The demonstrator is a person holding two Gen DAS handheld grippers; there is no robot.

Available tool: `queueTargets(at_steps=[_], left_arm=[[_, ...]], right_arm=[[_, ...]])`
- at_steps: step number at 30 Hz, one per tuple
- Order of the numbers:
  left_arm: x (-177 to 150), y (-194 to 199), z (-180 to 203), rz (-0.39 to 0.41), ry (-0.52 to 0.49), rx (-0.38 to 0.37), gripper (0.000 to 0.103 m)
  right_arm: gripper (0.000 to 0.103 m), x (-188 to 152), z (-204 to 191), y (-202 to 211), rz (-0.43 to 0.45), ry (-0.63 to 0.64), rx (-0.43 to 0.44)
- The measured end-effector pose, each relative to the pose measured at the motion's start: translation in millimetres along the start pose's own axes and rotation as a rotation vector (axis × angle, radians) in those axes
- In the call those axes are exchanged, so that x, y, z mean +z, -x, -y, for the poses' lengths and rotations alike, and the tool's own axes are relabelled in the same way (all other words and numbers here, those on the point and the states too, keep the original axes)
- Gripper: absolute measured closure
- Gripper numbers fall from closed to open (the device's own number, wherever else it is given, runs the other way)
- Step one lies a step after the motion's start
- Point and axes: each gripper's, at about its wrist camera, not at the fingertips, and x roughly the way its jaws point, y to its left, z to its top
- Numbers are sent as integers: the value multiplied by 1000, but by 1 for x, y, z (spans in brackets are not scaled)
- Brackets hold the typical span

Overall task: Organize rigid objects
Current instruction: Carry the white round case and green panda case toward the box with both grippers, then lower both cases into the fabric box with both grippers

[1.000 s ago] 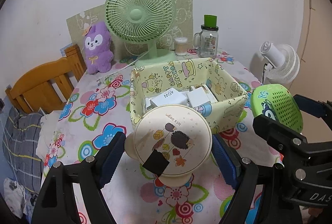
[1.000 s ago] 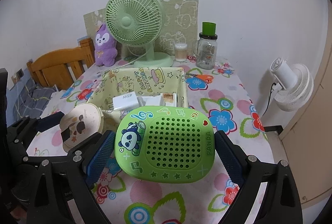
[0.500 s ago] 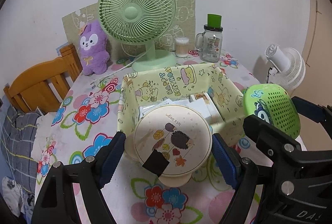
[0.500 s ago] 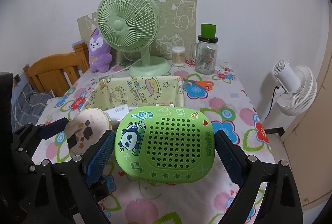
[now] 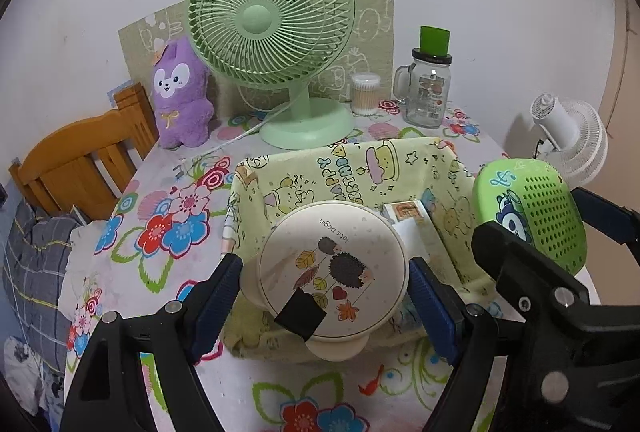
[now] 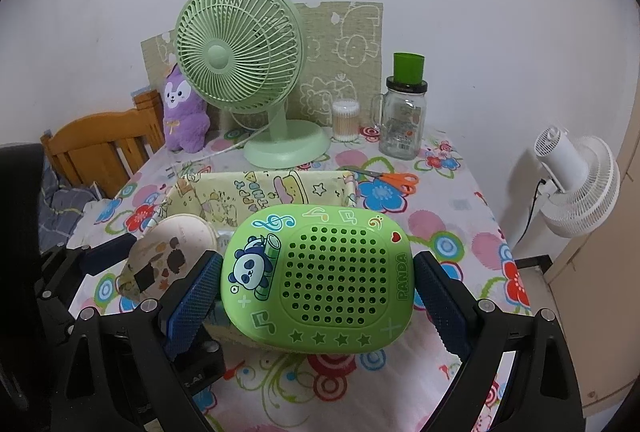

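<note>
Left gripper [image 5: 326, 296]: clamped on round cream box [image 5: 332, 268], black tape patch on lid, held above near wall of fabric bin [image 5: 460, 184].
Right gripper [image 6: 318, 286]: clamped on green speaker [image 6: 320, 276], alongside the bin's right side.
Change: bin much nearer than a second ago (both loads carried toward it together).
Meaning: drop-off probably next; nothing released yet.
Writing: "let's begin" on lid; "PANDA" on speaker; "HAPPY BIRTHDAY" on bin lining.
Beyond: green desk fan [image 5: 272, 20].
</note>
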Motion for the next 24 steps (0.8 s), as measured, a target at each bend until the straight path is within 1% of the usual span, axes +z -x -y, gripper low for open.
queueTargets(at_steps=[11, 13, 15, 18, 22, 24], left_arm=[[5, -33, -4, -50, 31, 1, 19], [4, -35, -2, -43, 23, 7, 19], [3, -38, -2, -47, 26, -10, 19], [4, -42, 0, -43, 26, 1, 18], [4, -46, 2, -52, 36, -20, 18], [4, -46, 2, -49, 34, -18, 18]], right_arm=[[8, 4, 1, -30, -29, -5, 13], [8, 2, 0, -36, -39, -6, 19], [8, 2, 1, -40, -48, -11, 23], [8, 2, 3, -44, -54, -11, 12], [8, 2, 6, -45, -55, -12, 1], [8, 2, 7, -45, -57, -12, 0]])
